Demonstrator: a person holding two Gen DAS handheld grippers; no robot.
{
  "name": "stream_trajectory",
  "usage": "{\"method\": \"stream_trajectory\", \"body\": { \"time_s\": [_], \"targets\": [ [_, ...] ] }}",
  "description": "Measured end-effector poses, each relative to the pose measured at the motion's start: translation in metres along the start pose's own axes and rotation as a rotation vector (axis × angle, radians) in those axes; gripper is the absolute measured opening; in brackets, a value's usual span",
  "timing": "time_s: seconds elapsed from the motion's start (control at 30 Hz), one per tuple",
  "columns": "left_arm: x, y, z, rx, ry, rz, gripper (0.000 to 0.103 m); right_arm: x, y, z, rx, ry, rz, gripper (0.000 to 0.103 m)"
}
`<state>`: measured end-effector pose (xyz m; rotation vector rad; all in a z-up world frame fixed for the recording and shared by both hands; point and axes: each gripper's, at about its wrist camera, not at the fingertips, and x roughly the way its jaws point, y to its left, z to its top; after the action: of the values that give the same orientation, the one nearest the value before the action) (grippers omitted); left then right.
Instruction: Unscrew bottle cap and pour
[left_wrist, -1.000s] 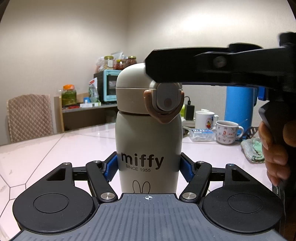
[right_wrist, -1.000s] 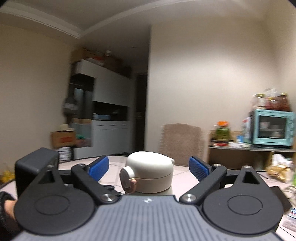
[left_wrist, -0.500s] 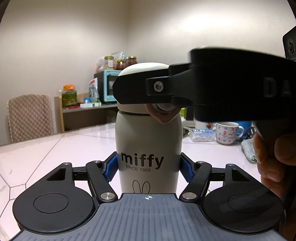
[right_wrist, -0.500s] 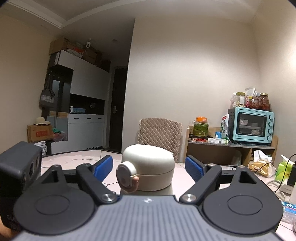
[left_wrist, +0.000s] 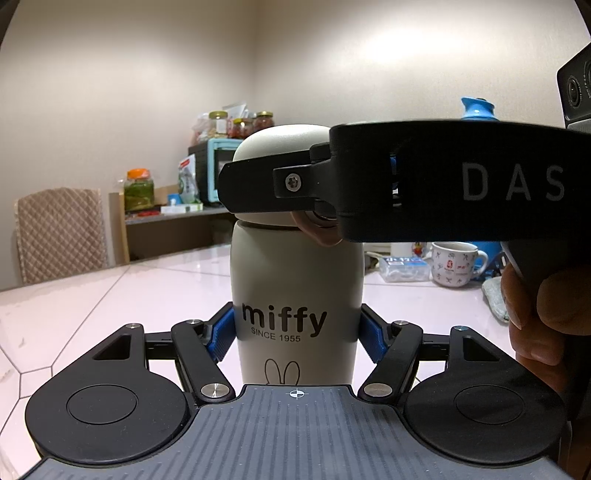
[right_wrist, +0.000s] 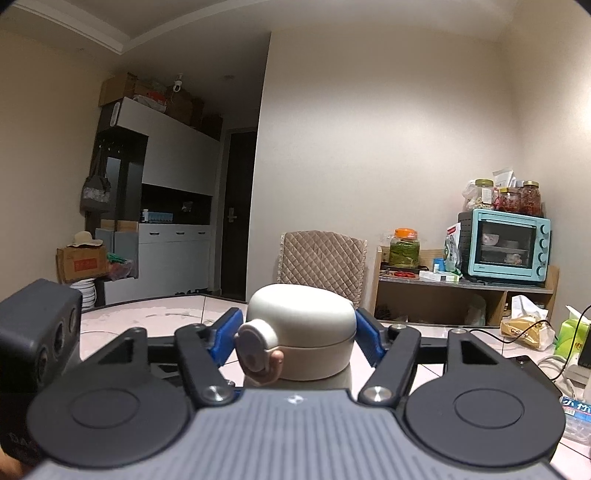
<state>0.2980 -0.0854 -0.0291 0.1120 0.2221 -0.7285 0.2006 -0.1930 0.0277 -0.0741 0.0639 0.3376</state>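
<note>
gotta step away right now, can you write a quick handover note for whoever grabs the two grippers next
Left gripper: shut on the bottle, blue pads on both sides of its lower body, holding it upright above the table.
Right gripper: level at the cap, jaws closing around it, pads at or almost at its sides.
Done: bottle steadied, cap lined up between the right pads.
Not done: cap is on the bottle, not yet unscrewed; nothing poured.
Left to do: finish the grip, twist the cap off, then pour. A printed mug stands further back on the table, probably the target.
</note>
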Motion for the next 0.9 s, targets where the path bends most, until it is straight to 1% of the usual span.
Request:
{"method": "stream_trajectory", "body": {
  "time_s": [0.03, 0.13, 0.33, 0.47, 0.5, 0.53, 0.67, 0.77, 0.9],
  "targets": [
    [-0.001, 0.000, 0.000, 0.000, 0.000, 0.000, 0.072, 0.000, -0.001, 0.000, 0.001, 0.000, 0.004, 0.068],
    [0.000, 0.000, 0.000, 0.001, 0.001, 0.000, 0.072, -0.002, -0.009, 0.000, -0.007, -0.001, 0.056, 0.068],
    [-0.001, 0.002, 0.000, 0.001, 0.000, -0.002, 0.072, 0.001, -0.036, 0.003, -0.031, 0.006, 0.231, 0.068],
    [-0.001, 0.004, -0.002, 0.000, -0.002, 0.000, 0.072, 0.005, -0.060, 0.007, -0.061, 0.007, 0.390, 0.068],
    [-0.002, 0.011, -0.010, 0.005, -0.005, -0.004, 0.072, 0.007, -0.066, 0.008, -0.057, 0.009, 0.425, 0.068],
    [-0.003, 0.011, -0.012, 0.005, -0.005, -0.004, 0.072, 0.011, -0.077, 0.011, -0.052, 0.014, 0.491, 0.068],
    [-0.008, 0.010, -0.015, 0.006, -0.004, -0.004, 0.072, 0.018, -0.093, 0.015, -0.057, 0.013, 0.608, 0.068],
    [-0.009, 0.006, -0.018, 0.006, -0.006, -0.005, 0.072, 0.019, -0.095, 0.020, -0.063, 0.015, 0.625, 0.068],
    [-0.013, 0.002, -0.020, 0.007, -0.007, -0.004, 0.072, 0.016, -0.093, 0.025, -0.070, 0.013, 0.610, 0.068]
  ]
}}
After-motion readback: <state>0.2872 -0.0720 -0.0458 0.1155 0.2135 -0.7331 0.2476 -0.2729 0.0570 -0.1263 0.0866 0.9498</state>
